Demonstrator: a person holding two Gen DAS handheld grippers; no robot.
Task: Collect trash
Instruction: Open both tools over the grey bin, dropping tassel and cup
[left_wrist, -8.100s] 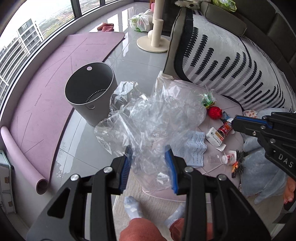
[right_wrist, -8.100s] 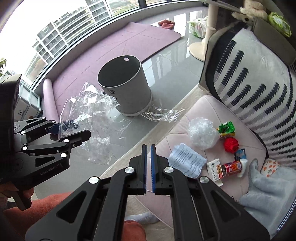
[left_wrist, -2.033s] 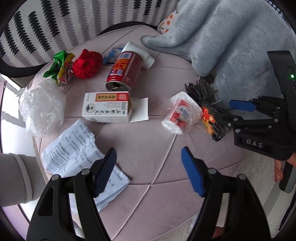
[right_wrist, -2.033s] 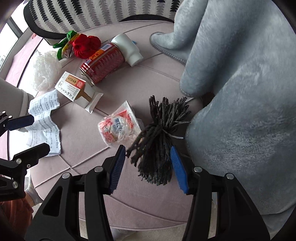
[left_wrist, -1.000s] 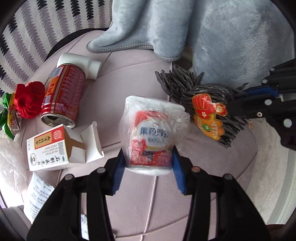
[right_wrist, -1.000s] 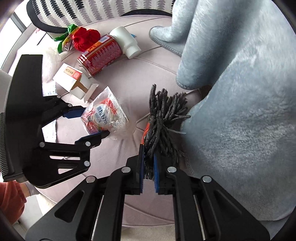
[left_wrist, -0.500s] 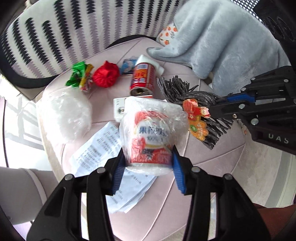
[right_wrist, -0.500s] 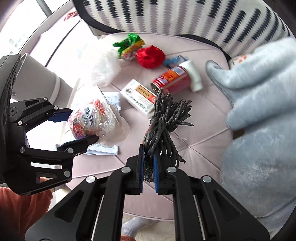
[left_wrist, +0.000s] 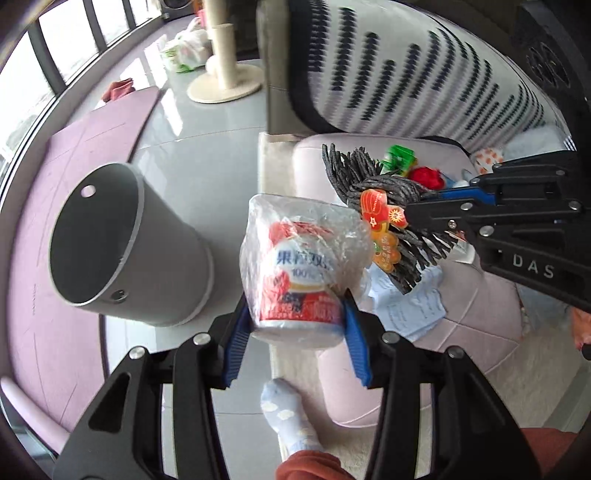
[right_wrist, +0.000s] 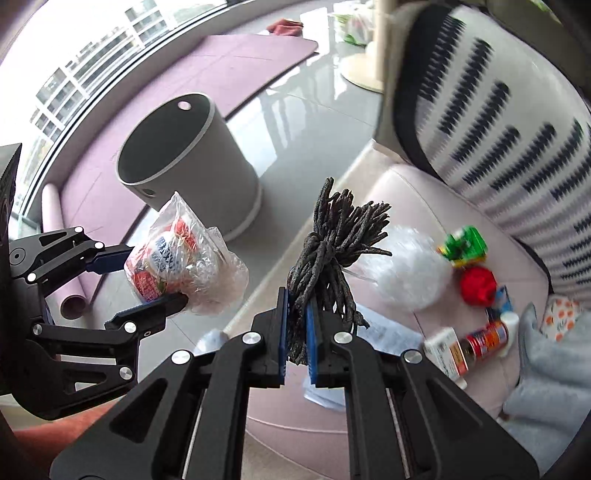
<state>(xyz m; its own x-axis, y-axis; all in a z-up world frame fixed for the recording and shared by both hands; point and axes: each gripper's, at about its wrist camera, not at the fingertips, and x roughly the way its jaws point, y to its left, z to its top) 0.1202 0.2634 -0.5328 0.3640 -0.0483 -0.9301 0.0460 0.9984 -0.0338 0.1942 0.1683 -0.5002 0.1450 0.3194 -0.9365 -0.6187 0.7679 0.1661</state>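
Observation:
My left gripper (left_wrist: 295, 332) is shut on a red and white cup wrapped in clear plastic (left_wrist: 301, 262), held in the air over the floor beside the pink ottoman (left_wrist: 476, 314). My right gripper (right_wrist: 296, 334) is shut on a bundle of dark grey cords (right_wrist: 336, 251) with a red tag (left_wrist: 380, 212). Both loads hang near each other, to the right of the open grey bin (left_wrist: 122, 247), which also shows in the right wrist view (right_wrist: 192, 162). On the ottoman lie a ball of clear plastic (right_wrist: 406, 273), a printed paper (left_wrist: 410, 306), a small box (right_wrist: 448, 350), a red can (right_wrist: 487, 338) and a red ball (right_wrist: 478, 286).
A purple mat (left_wrist: 48, 192) lies on the grey floor behind the bin. A striped cushion (left_wrist: 424, 81) leans behind the ottoman, and a grey blanket (right_wrist: 550, 373) lies on its right side. A person's socked foot (left_wrist: 284, 413) stands below my left gripper. A cream post on a round base (left_wrist: 225, 74) stands farther back.
Both grippers have lifted their loads off the ottoman and swung left toward the bin, which has come into view. The cup and the cord bundle stay gripped.

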